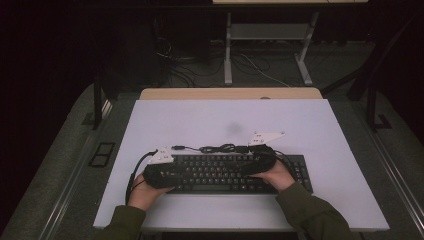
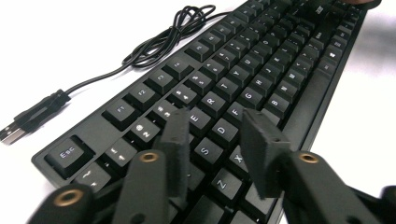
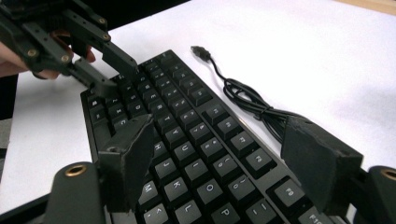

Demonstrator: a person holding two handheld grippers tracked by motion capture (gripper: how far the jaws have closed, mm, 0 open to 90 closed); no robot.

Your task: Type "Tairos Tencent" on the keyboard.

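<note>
Squarely along the near edge of the white table (image 1: 320, 130) lies the black keyboard (image 1: 225, 172); its cable (image 1: 220, 148) coils just beyond it, the plug (image 2: 11, 132) loose on the surface. Over the keyboard's left end the left gripper (image 2: 212, 135) hovers, jaws apart with nothing between; the right gripper (image 3: 224, 154) stands wide above the right-hand keys, gripping nothing.

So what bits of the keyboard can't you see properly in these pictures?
- High view: keyboard key letters too small; both ends covered by the hands.
- Left gripper view: left gripper hides keys near Z; far keys blurred.
- Right gripper view: right gripper stands before the bottom rows, which the edge cuts off.
</note>
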